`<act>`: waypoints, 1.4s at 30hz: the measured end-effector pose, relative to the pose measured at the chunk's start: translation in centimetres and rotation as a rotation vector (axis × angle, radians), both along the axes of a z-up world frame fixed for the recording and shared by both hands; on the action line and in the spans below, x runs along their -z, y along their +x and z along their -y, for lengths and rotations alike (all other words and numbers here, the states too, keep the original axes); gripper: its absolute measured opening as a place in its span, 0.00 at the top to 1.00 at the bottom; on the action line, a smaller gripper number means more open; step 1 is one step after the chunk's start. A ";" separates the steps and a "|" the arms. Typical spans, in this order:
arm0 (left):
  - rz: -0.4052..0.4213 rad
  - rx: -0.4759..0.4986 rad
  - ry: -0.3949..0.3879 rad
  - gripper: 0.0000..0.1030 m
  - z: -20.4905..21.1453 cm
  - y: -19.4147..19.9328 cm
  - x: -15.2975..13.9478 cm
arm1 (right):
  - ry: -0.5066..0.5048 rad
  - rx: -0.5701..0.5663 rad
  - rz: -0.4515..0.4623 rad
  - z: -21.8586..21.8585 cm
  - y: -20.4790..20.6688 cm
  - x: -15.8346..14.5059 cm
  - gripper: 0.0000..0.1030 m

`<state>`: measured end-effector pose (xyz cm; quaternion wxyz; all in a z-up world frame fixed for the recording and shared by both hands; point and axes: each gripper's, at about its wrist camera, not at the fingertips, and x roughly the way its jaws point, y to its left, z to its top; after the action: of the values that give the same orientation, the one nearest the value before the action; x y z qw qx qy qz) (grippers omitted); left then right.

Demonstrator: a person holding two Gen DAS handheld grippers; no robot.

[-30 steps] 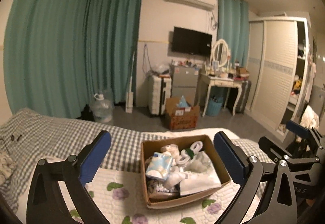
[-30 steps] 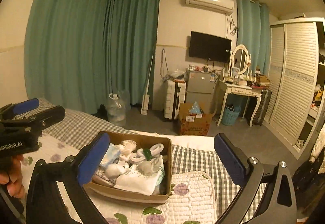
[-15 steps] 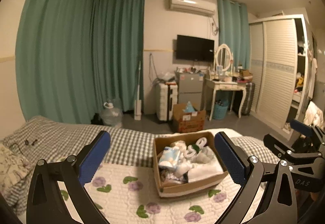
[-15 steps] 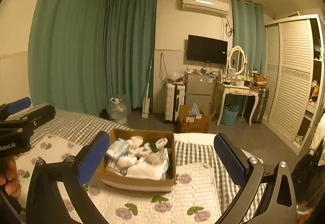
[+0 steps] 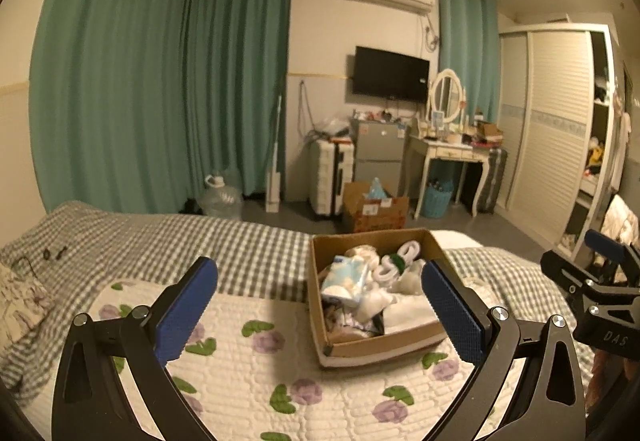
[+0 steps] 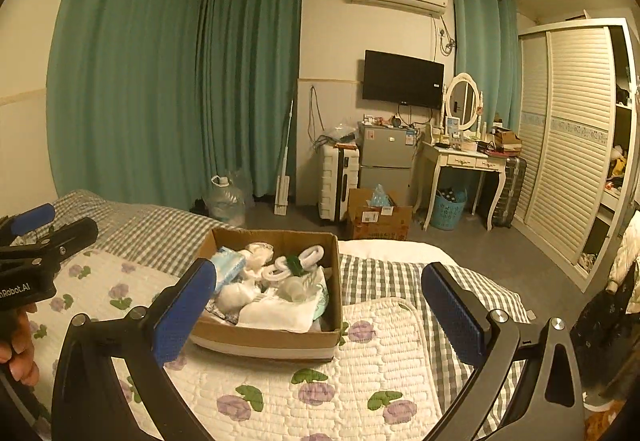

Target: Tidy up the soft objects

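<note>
A cardboard box (image 5: 378, 345) full of soft objects (image 6: 276, 277) sits on the bed (image 6: 384, 365), on a white quilted pad with purple flowers (image 5: 256, 357), towards the bed's foot edge. Among its contents are a blue tissue pack (image 5: 345, 277), white socks or cloths and a folded white towel (image 6: 276, 311). The left gripper (image 5: 316, 305) hovers over the pad just before the box, jaws spread wide and holding nothing. The right gripper (image 6: 318, 305) hangs likewise wide apart and empty, framing the box. A hand (image 6: 16, 345) grips the left gripper's handle.
</note>
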<state>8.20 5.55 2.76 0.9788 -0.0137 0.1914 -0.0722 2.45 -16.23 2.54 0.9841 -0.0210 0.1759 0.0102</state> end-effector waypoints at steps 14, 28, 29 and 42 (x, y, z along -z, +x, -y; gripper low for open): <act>-0.014 0.003 0.040 0.00 0.5 0.8 1.2 | 0.008 -0.002 -0.029 0.4 1.0 1.5 0.00; -0.012 0.010 0.057 0.00 0.7 0.7 1.3 | 0.007 -0.003 -0.037 0.3 1.2 1.8 0.00; -0.011 0.011 0.056 0.00 0.7 0.7 1.2 | 0.006 -0.004 -0.036 0.3 1.2 1.9 0.00; -0.008 0.006 0.049 0.00 0.5 0.5 1.0 | -0.001 -0.007 -0.035 -0.1 1.1 2.1 0.00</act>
<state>8.66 5.02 1.77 0.9778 0.0106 0.1968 -0.0704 3.50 -16.17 0.45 0.9809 -0.0219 0.1928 0.0138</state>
